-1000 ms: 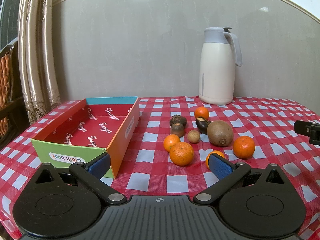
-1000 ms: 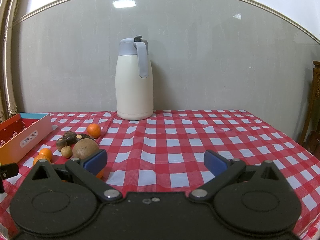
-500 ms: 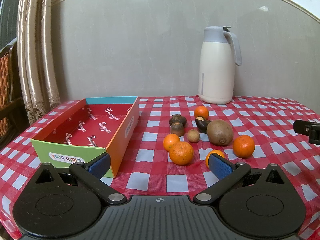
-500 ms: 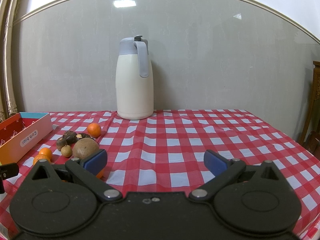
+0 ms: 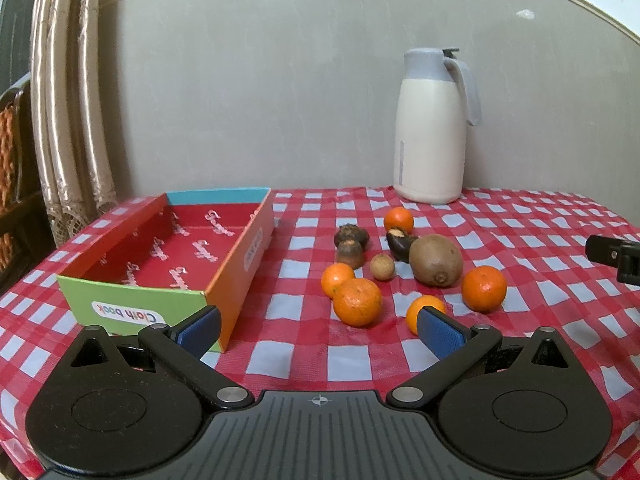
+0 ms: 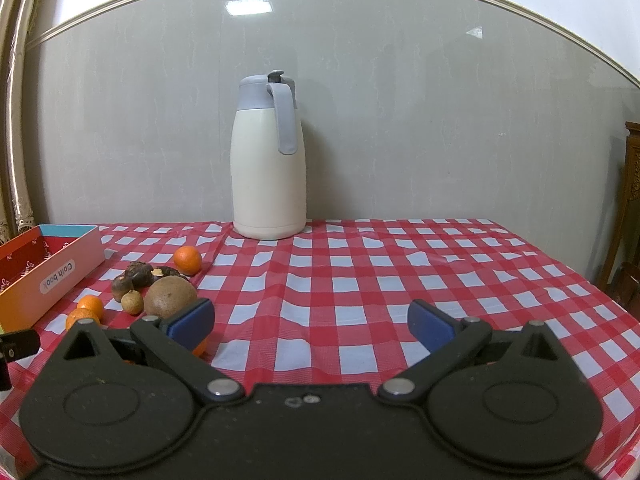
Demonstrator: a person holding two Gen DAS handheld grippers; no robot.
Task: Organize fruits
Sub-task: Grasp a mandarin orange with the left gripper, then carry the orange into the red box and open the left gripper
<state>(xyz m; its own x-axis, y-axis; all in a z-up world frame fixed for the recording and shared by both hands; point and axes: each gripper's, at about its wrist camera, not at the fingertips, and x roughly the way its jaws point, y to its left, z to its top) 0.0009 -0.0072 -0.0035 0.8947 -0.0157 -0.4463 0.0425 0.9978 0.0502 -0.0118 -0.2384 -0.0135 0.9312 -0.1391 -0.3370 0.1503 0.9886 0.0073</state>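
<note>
Loose fruit lies on the red checked tablecloth (image 5: 312, 364): several small oranges, the largest orange (image 5: 357, 301) at the front, a brown kiwi (image 5: 436, 260), a tan longan (image 5: 382, 267) and dark mangosteens (image 5: 351, 234). Left of the fruit stands a shallow cardboard box (image 5: 168, 312) with a red bare floor. My left gripper (image 5: 318, 330) is open, low over the table's near edge, just short of the fruit. My right gripper (image 6: 310, 322) is open too, over bare cloth right of the kiwi (image 6: 170, 302); its left finger hides part of one orange (image 6: 201, 347).
A cream thermos jug (image 5: 430, 128) with a grey lid stands at the back against the wall. Curtains (image 5: 68, 112) hang at the left. A dark wooden chair (image 6: 624, 216) stands off the table's right end. The right gripper's tip (image 5: 614, 254) shows at the left view's right edge.
Almost nothing differs; the left view has crept slightly, so the jug and fruit sit a touch higher. Both grippers stay open.
</note>
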